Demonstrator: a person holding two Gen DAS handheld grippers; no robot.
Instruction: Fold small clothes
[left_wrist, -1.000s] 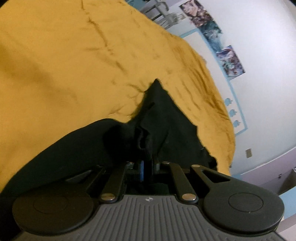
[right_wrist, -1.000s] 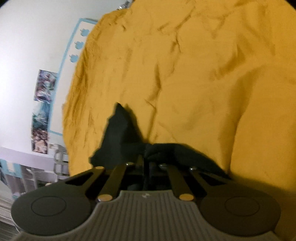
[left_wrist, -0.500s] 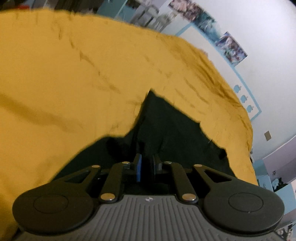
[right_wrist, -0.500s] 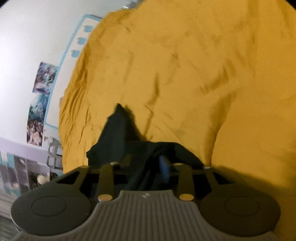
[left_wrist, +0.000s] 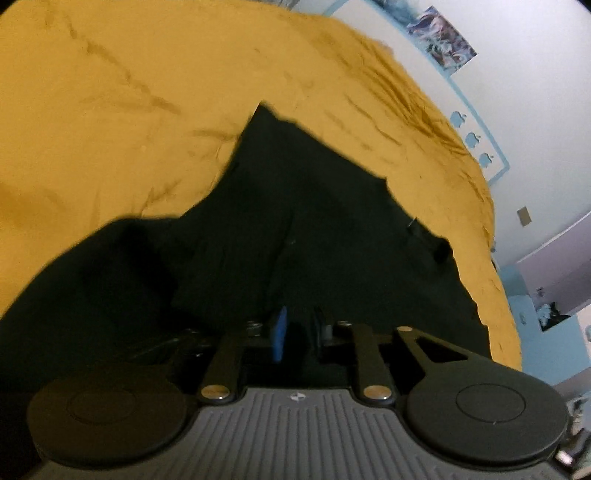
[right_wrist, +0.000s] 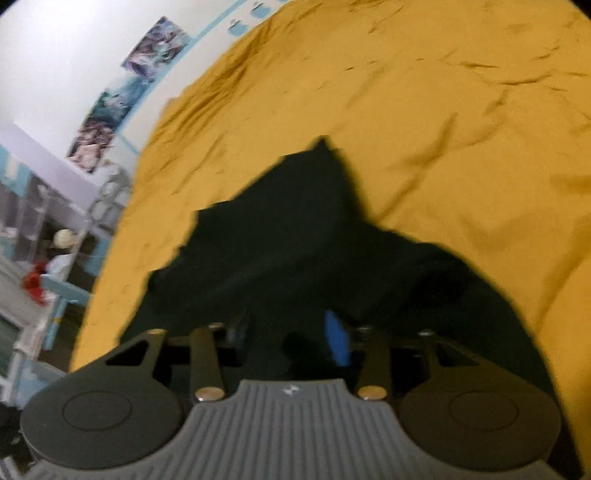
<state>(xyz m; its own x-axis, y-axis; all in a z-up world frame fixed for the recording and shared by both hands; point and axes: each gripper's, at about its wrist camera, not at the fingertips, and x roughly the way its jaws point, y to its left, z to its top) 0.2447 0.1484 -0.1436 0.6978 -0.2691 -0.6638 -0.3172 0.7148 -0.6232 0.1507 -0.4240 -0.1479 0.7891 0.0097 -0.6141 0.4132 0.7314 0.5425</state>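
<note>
A small black garment (left_wrist: 314, 229) lies spread on a mustard-yellow bedspread (left_wrist: 129, 110). It also shows in the right wrist view (right_wrist: 288, 240), its far corner pointing away. My left gripper (left_wrist: 300, 332) is open just above the near edge of the garment, its blue pad showing, with nothing between the fingers. My right gripper (right_wrist: 291, 332) is open wider over the same near edge, and holds nothing. The garment's near edge is hidden under both grippers.
The yellow bedspread (right_wrist: 443, 110) is creased and runs to a white wall with posters (left_wrist: 443, 33) and blue trim. In the right wrist view a shelf unit (right_wrist: 55, 258) with small items stands past the bed's left edge.
Both grippers were shut on the black garment's bunched edge. They have opened and let it go, and the garment now lies flatter and wider on the bedspread.
</note>
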